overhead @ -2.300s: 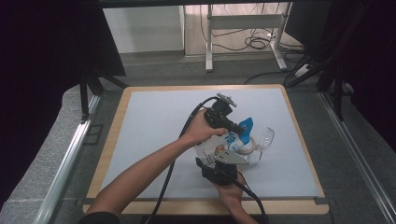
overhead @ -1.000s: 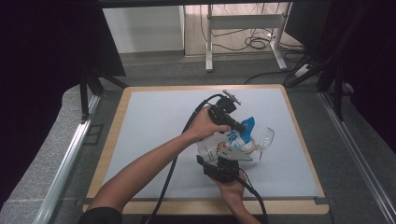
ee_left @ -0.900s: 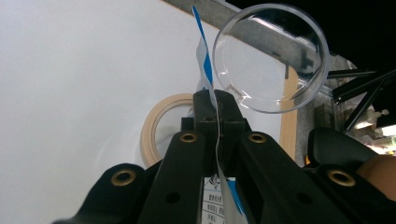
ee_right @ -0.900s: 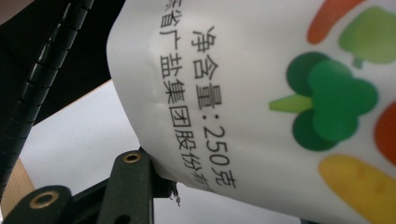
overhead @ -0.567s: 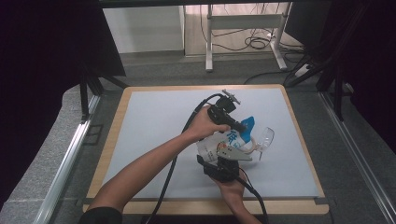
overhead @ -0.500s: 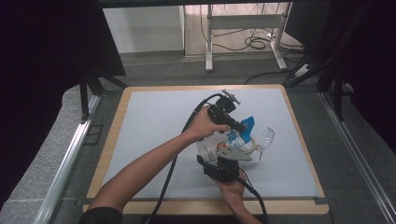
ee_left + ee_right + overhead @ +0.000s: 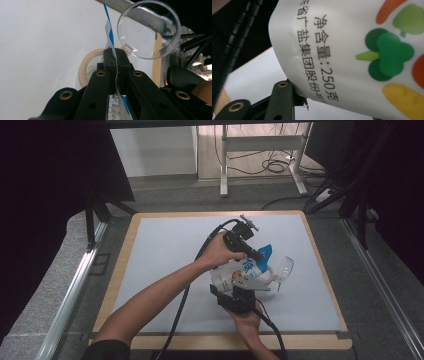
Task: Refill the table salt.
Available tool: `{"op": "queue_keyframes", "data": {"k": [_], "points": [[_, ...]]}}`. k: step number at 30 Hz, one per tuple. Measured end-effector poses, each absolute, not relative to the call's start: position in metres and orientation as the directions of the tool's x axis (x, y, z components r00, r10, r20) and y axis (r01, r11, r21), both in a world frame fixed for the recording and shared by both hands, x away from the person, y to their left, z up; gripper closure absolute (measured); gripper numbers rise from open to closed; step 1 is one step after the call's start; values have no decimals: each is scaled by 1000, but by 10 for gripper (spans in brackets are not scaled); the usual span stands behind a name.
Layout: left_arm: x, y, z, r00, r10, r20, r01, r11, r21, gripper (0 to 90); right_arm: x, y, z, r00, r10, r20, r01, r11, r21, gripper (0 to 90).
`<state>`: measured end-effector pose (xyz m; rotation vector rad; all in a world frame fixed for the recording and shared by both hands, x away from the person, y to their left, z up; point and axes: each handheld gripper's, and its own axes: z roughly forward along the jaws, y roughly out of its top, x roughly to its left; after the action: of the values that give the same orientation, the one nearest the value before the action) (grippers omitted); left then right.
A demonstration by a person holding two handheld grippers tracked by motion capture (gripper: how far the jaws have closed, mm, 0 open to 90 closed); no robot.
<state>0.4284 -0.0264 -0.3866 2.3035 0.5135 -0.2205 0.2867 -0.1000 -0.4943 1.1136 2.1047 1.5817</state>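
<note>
White pouch (image 7: 352,50) – vegetable pictures, black print, blue-striped edge – pinched in left tongs (image 7: 116,56)

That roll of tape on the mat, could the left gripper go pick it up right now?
Probably not as things stand. The left gripper is shut on the top edge of the pouch, so its jaws are occupied. The tape roll lies just beyond on the mat, nothing blocking it.
</note>
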Motion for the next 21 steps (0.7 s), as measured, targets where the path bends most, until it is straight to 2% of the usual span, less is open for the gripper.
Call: {"op": "queue_keyframes", "data": {"k": [6, 21], "points": [[432, -31, -384, 906, 300, -298, 423, -652, 630, 900, 291, -99, -492, -651, 717, 247, 417, 66, 907, 548], [433, -32, -383, 909, 299, -290, 416, -661, 625, 900, 293, -100, -493, -654, 721, 231, 411, 81, 908, 548]]}}
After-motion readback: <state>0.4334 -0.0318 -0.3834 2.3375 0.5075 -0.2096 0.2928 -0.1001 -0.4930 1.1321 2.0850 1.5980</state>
